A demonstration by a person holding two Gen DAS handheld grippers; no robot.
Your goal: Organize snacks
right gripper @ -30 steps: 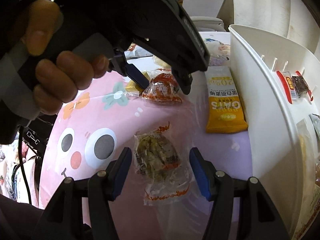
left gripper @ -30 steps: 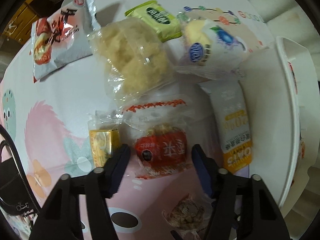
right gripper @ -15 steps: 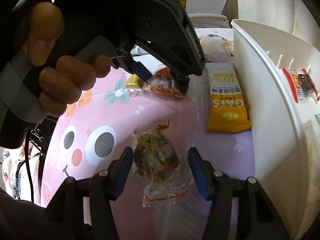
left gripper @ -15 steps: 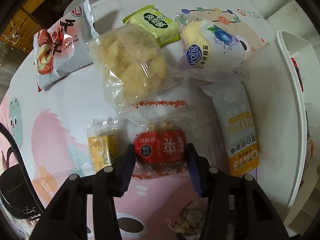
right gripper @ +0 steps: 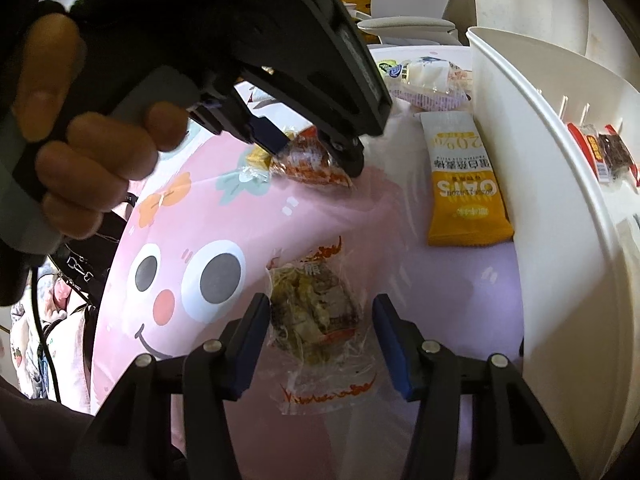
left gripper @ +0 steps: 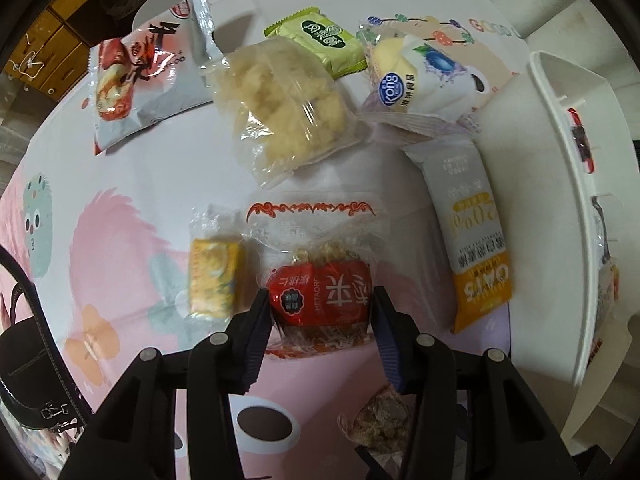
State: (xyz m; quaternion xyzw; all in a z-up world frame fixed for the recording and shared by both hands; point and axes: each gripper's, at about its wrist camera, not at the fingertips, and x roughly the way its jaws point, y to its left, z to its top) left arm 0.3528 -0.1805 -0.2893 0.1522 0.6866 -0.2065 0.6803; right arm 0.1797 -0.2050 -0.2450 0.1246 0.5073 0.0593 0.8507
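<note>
My left gripper [left gripper: 320, 308] is shut on a red-labelled snack packet [left gripper: 320, 296] and holds it just above the pink tablecloth; the packet also shows in the right wrist view [right gripper: 310, 160]. My right gripper [right gripper: 318, 328] is open, its fingers either side of a clear packet of brown nutty snack [right gripper: 312, 308] lying on the cloth, not squeezing it. That packet shows low in the left wrist view [left gripper: 384, 420].
A white organizer bin [right gripper: 560, 240] stands at the right with small dark snacks inside. An orange oat bar [left gripper: 476, 240] lies beside it. Farther back lie a yellow cube packet [left gripper: 214, 280], a puffed-rice bag [left gripper: 284, 104], a green packet [left gripper: 320, 40], a Kong cake [left gripper: 420, 76] and a red-white bag [left gripper: 136, 76].
My left gripper closed on the red-labelled packet and raised it slightly off the cloth. My right gripper stayed open around the brown snack packet.
</note>
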